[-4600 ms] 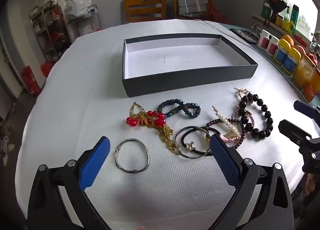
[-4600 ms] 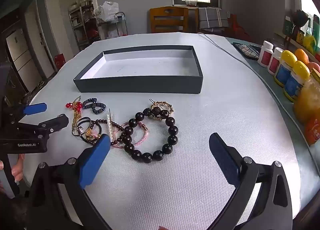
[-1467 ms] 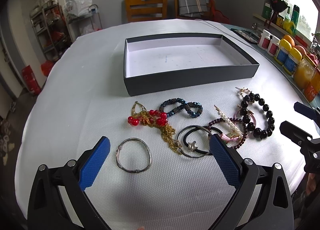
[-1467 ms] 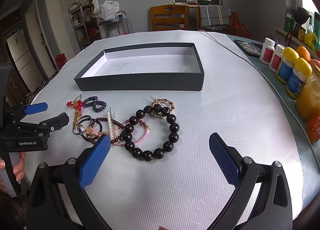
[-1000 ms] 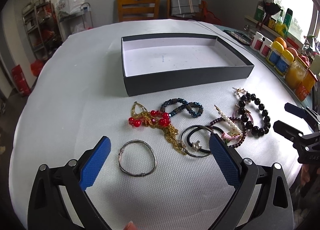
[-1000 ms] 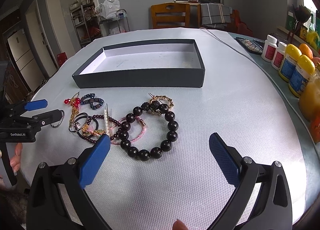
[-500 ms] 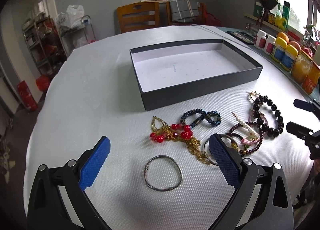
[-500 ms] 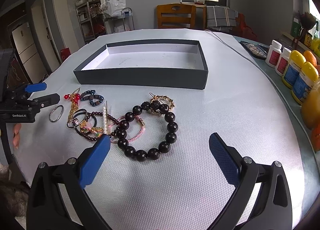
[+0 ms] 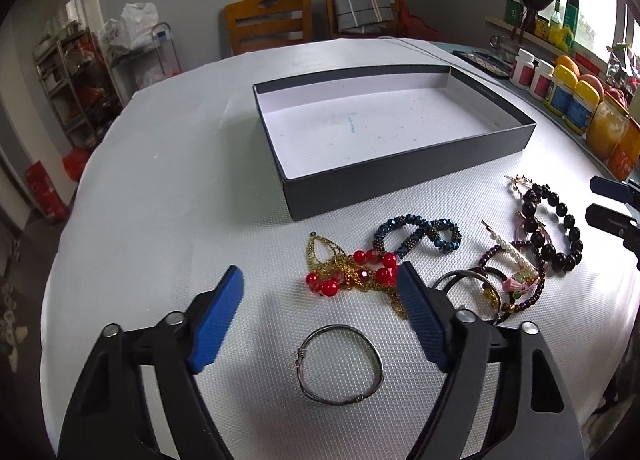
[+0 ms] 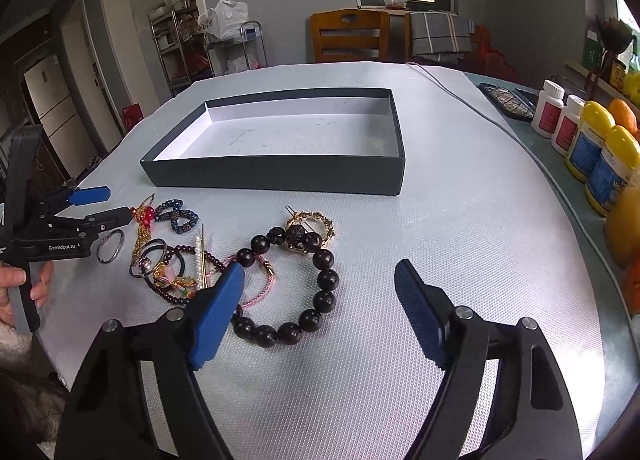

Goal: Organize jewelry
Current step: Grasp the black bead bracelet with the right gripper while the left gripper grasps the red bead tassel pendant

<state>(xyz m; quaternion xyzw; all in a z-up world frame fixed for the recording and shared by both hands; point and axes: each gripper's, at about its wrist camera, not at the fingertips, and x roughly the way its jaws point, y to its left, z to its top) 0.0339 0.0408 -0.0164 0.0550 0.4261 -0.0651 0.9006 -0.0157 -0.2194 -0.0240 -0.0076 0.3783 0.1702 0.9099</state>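
Note:
A dark box [image 9: 408,180] with a white inside, empty, lies on the white table; it also shows in the right wrist view [image 10: 280,174]. In front of it lies a heap of jewelry: a silver bangle [image 9: 339,365], a red-bead gold chain [image 9: 352,270], a blue beaded bracelet [image 9: 416,236], black hair ties [image 9: 468,288] and a big black bead bracelet [image 10: 304,292]. My left gripper [image 9: 320,292] is open, low over the table, with the bangle between its fingers. My right gripper [image 10: 318,292] is open above the black bead bracelet.
Bottles and jars [image 10: 592,152] line the table's right edge, with a dark flat case [image 10: 506,100] and a cable [image 10: 480,116] near them. A wooden chair [image 9: 268,26] stands behind the table. A shelf rack [image 9: 68,72] stands at the far left.
My left gripper has moved right and forward, so the silver bangle now lies between its fingers. My right gripper has come a little closer to the black bead bracelet. Both stay open.

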